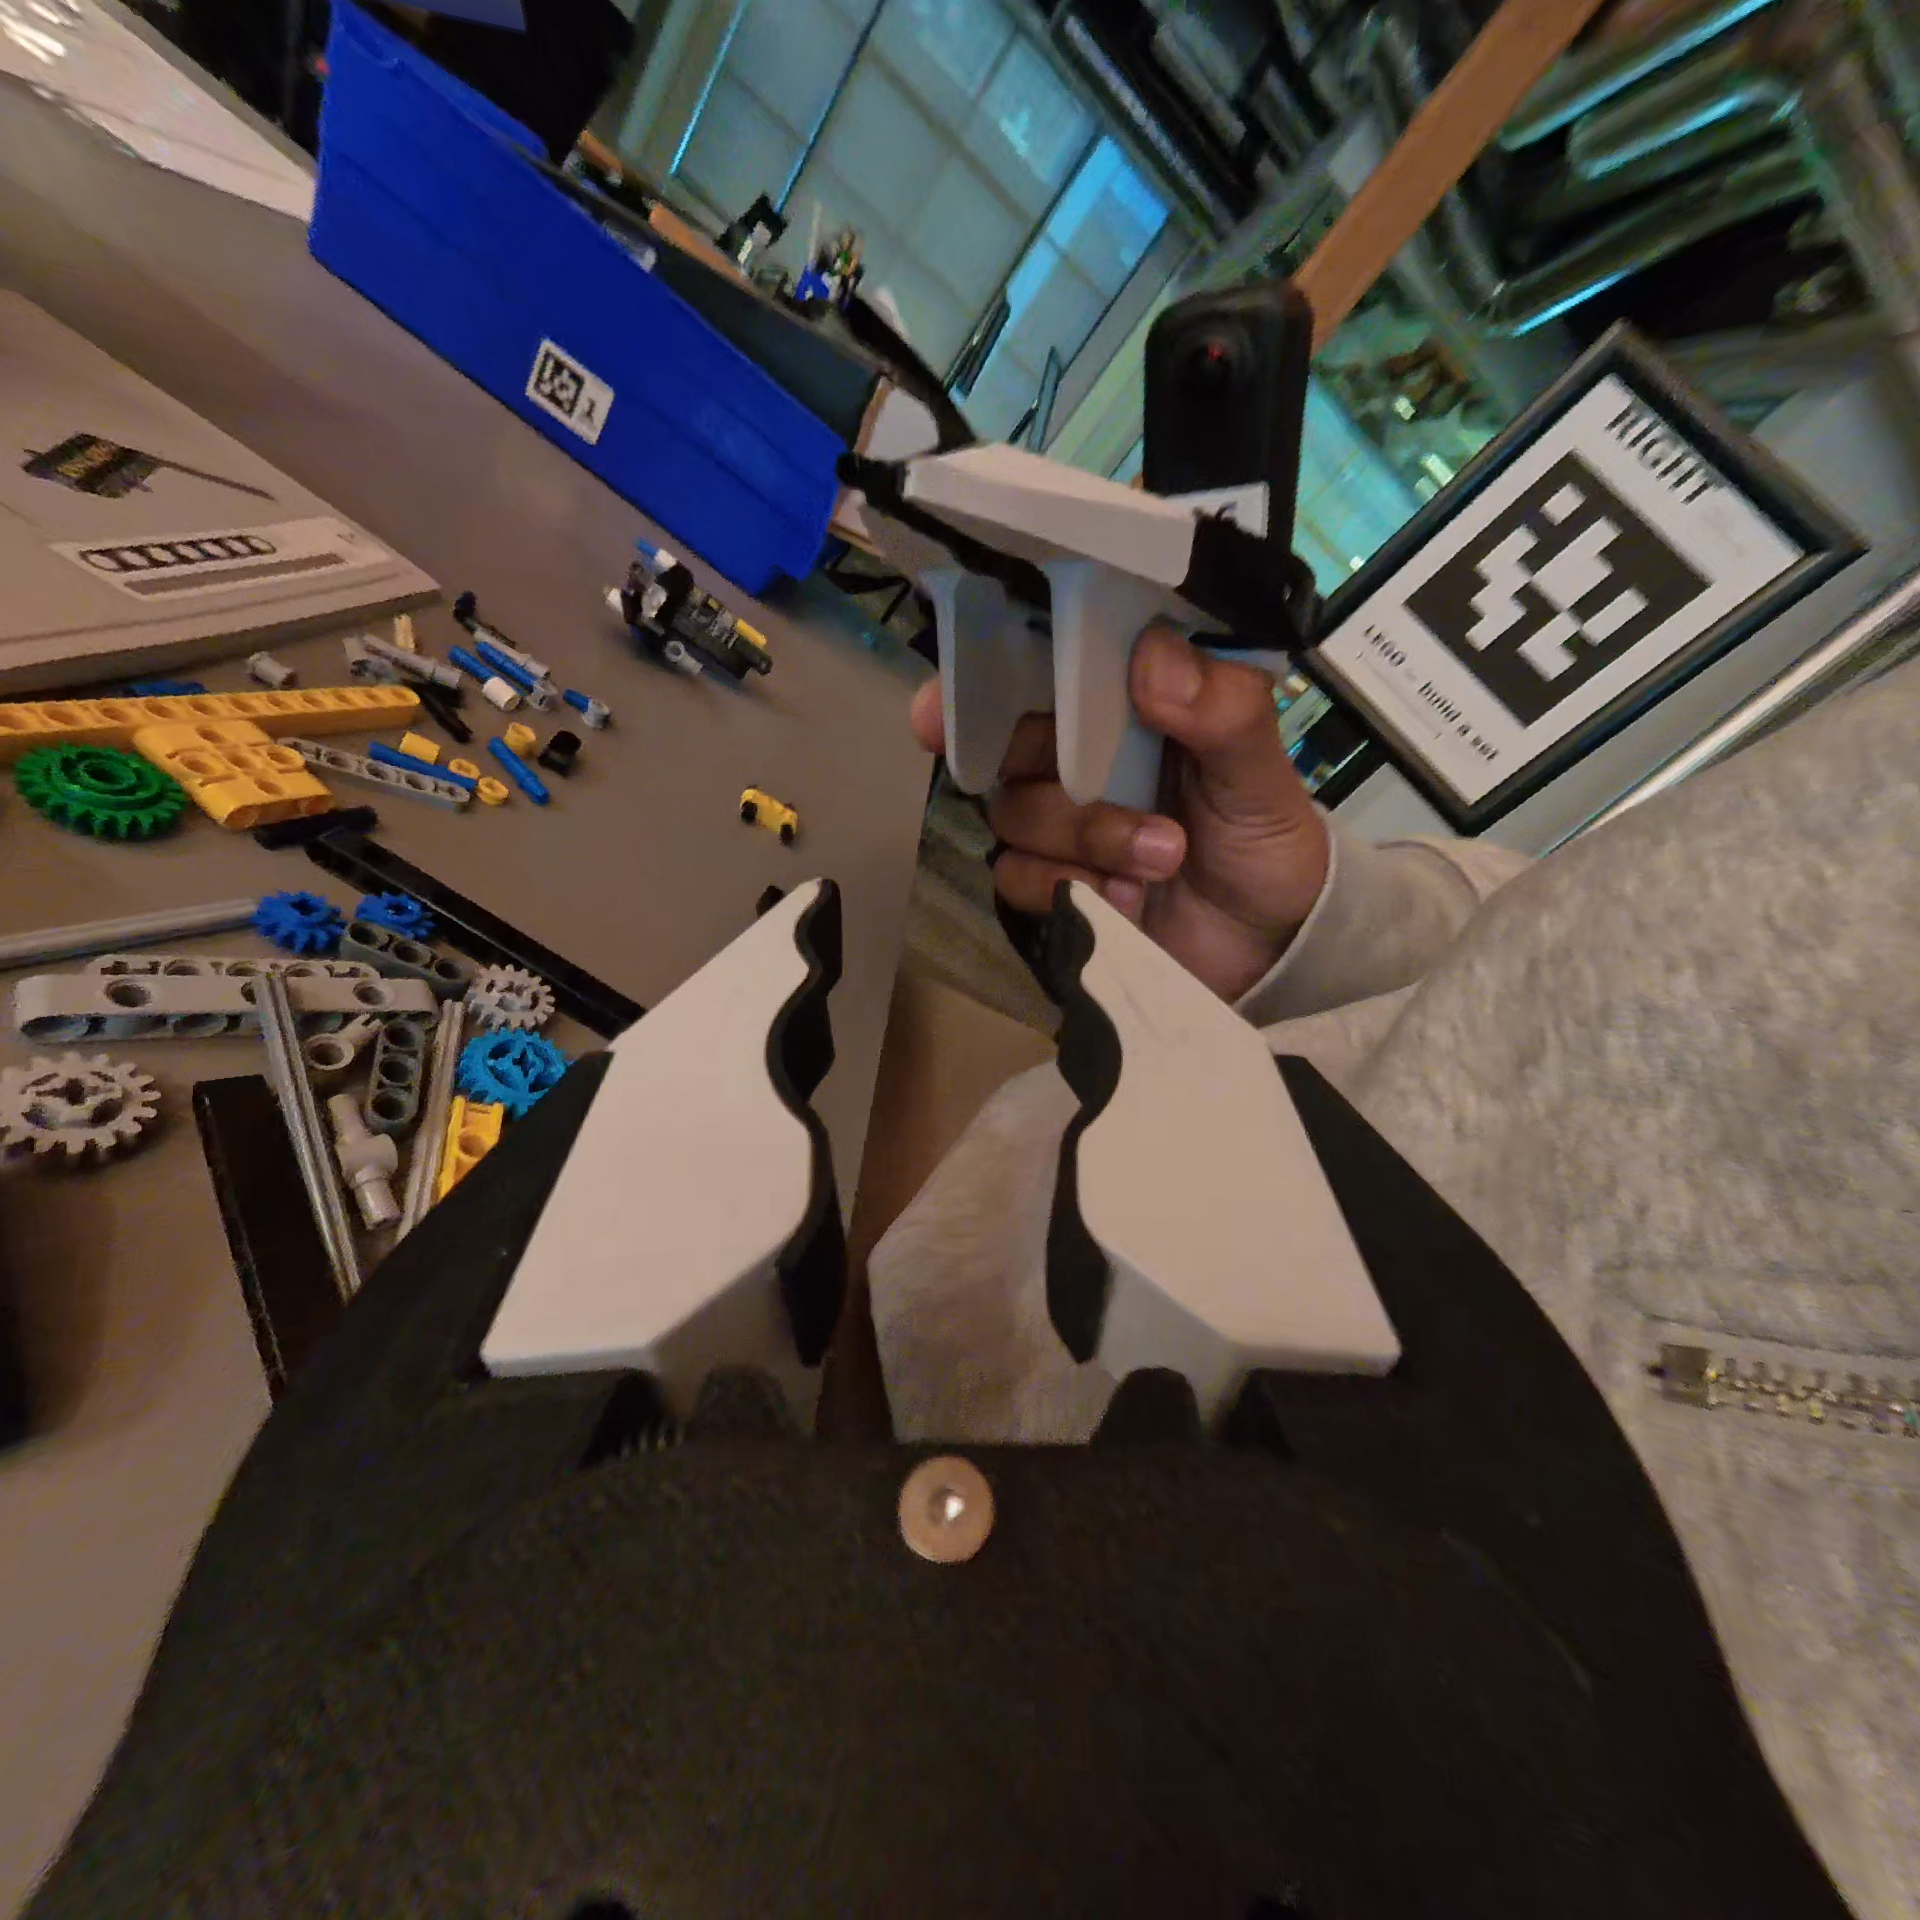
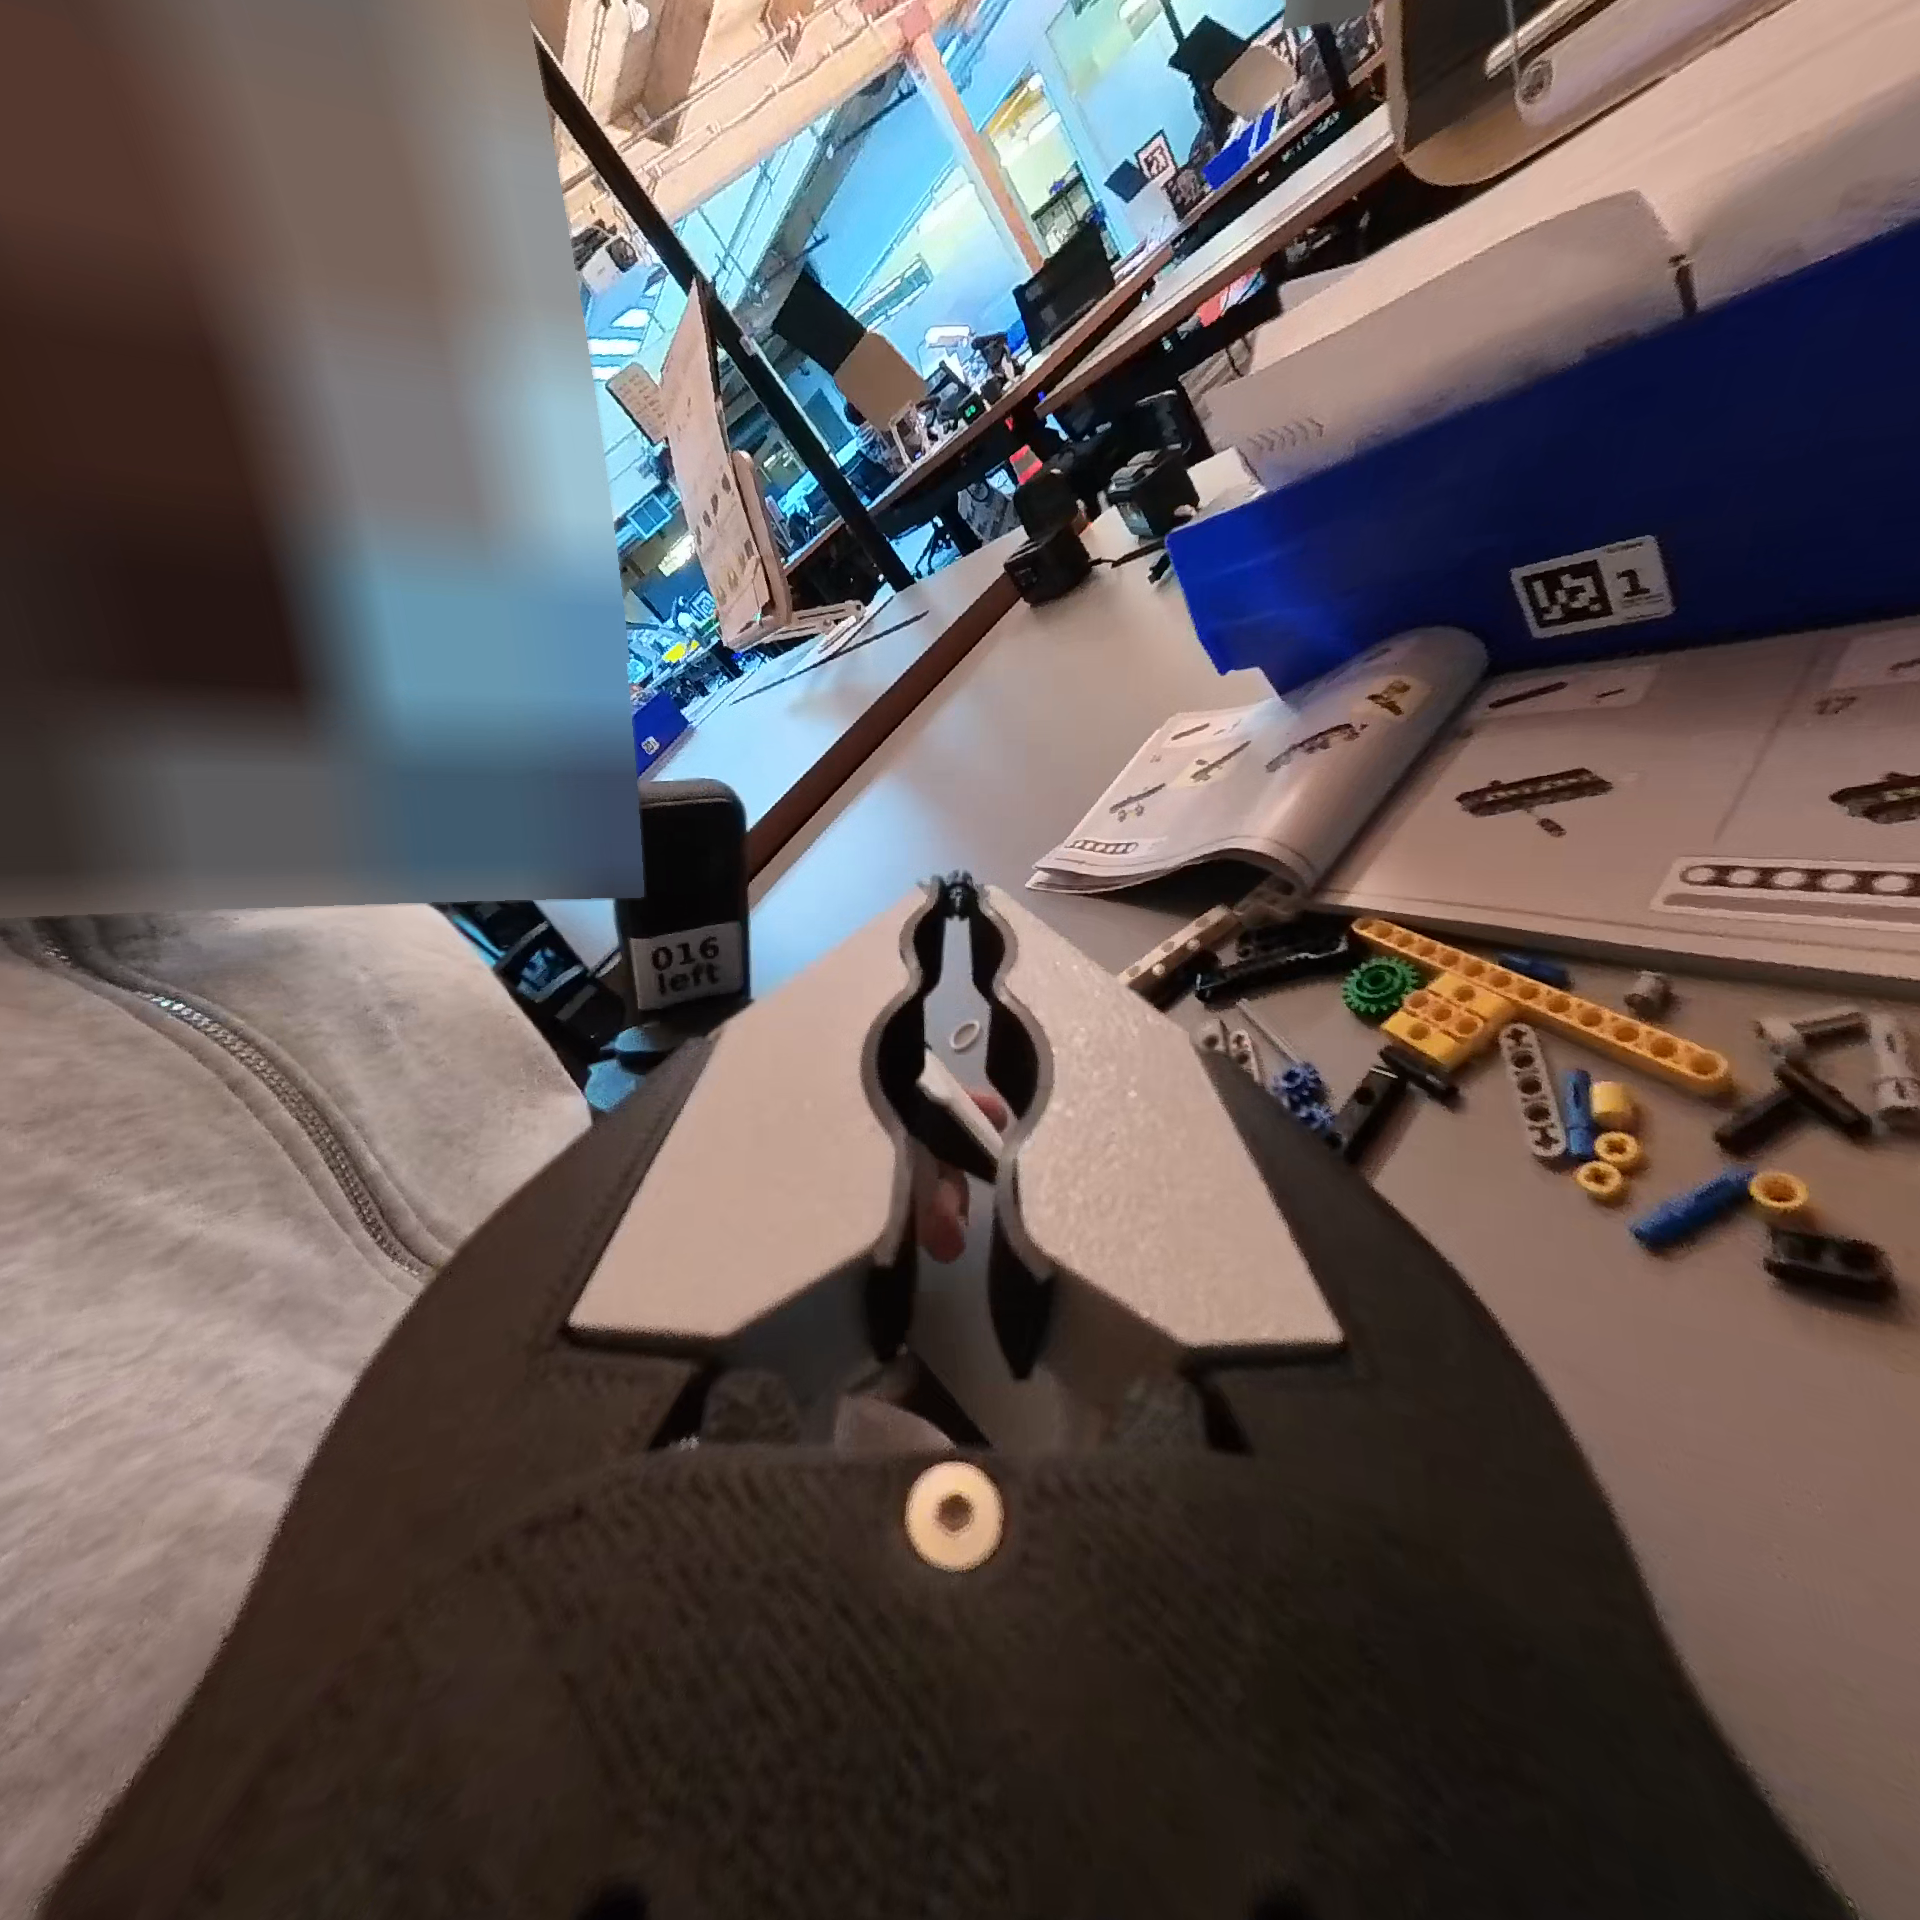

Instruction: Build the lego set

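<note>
My left gripper (image 1: 945, 914) is open and empty, held in the air off the table's near edge. My right gripper (image 2: 956, 899) is shut, with a small black piece (image 2: 957, 896) at its tips. It also shows in the left wrist view (image 1: 868, 478), held up by a hand (image 1: 1153, 821) above the table edge. Loose Lego parts lie on the grey table (image 1: 644, 831): a yellow beam (image 1: 208, 712) (image 2: 1538, 997), a green gear (image 1: 99, 790) (image 2: 1377, 982), blue gears (image 1: 301, 920), grey gears and beams, blue pins. A small part-built assembly (image 1: 691, 618) stands apart from them.
An open instruction booklet (image 2: 1558, 810) (image 1: 156, 540) lies behind the parts. A blue bin (image 1: 540, 291) (image 2: 1558, 540) stands at the back. A framed marker sign (image 1: 1579, 582) is beyond the table edge. The person's grey zip jacket (image 1: 1662, 1091) is close by. Across from one pair of fingers to the other is roughly 7 cm. The left tips stand about 12 cm off the green gear (image 1: 99, 790). It is also in sight in the right wrist view (image 2: 1362, 985).
</note>
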